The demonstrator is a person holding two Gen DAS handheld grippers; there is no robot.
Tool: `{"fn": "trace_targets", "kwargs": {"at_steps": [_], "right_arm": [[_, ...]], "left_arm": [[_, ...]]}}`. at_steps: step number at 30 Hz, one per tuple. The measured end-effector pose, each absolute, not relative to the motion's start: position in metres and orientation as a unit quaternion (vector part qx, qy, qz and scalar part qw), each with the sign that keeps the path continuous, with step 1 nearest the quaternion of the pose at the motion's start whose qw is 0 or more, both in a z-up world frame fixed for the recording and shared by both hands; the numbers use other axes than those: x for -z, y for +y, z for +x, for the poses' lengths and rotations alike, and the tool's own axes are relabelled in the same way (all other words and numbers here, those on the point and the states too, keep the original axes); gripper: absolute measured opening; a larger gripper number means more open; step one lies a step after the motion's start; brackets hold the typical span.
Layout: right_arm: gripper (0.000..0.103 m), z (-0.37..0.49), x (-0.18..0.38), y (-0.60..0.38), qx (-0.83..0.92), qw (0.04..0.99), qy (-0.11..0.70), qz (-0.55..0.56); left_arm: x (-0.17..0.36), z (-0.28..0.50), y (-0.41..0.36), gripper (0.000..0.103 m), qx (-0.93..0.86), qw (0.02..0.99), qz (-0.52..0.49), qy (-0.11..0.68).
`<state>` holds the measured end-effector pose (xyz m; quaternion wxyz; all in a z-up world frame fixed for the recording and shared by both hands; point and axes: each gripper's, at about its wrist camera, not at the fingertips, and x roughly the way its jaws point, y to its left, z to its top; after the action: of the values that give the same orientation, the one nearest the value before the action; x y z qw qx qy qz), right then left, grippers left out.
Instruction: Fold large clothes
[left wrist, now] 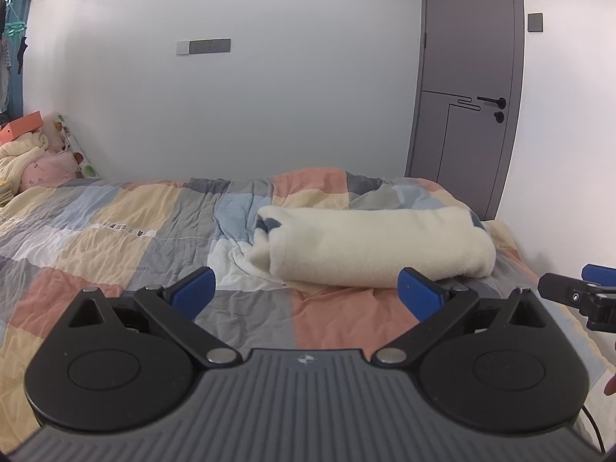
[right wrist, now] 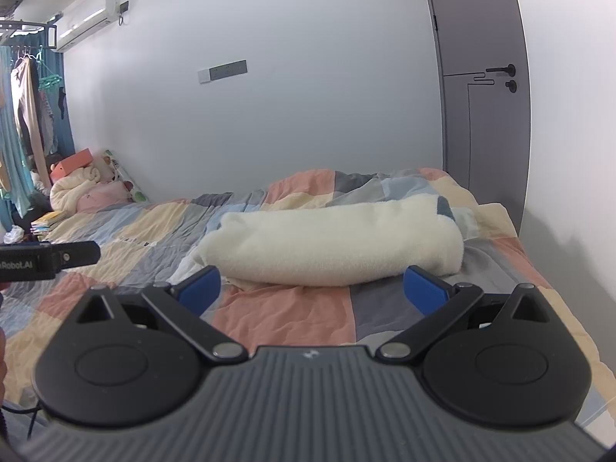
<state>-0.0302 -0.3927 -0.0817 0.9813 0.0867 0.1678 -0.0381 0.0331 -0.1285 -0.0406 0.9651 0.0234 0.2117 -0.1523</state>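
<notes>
A cream fleece garment (left wrist: 377, 244) lies folded into a thick bundle on the patchwork bed cover (left wrist: 115, 238), towards the right side of the bed. A blue-grey patch shows at its left end in the left wrist view. In the right wrist view the same bundle (right wrist: 335, 246) lies straight ahead. My left gripper (left wrist: 306, 292) hovers open just short of the bundle, nothing between its blue pads. My right gripper (right wrist: 313, 290) is also open and empty, a little before the bundle. Each gripper's body shows at the edge of the other's view.
The bed cover (right wrist: 285, 312) is wrinkled and bunched up behind the bundle. Pillows, a cream blanket and an orange box (left wrist: 21, 127) are piled at the far left. A grey door (left wrist: 469, 88) stands behind the bed's right end. Clothes hang on a rack (right wrist: 27, 115) far left.
</notes>
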Motion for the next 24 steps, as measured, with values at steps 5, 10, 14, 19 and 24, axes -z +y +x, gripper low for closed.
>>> {"fn": "trace_targets", "kwargs": {"at_steps": [5,10,14,19,24], "right_arm": [[0.103,-0.0287,0.0808,-0.3956,0.040,0.981,0.169,0.091],[0.103,-0.0283,0.0823,-0.3949,0.039,0.980,0.172,0.091],[0.103,-0.0285,0.0812,-0.3933,0.037,0.981,0.170,0.086],[0.103,-0.0271,0.0816,-0.3935,0.038,0.981,0.171,0.084],[0.103,-0.0271,0.0819,-0.3944,0.038,0.980,0.172,0.088]], "left_arm": [[0.0402,0.0332,-0.1284,0.102,0.153,0.965,0.022,0.211],[0.0397,0.0328,-0.1284,0.102,0.151,0.965,0.021,0.211],[0.0398,0.0328,-0.1287,0.102,0.152,0.965,0.021,0.212],[0.0400,0.0333,-0.1294,0.102,0.152,0.965,0.021,0.214],[0.0395,0.0324,-0.1286,0.103,0.152,0.965,0.019,0.212]]}}
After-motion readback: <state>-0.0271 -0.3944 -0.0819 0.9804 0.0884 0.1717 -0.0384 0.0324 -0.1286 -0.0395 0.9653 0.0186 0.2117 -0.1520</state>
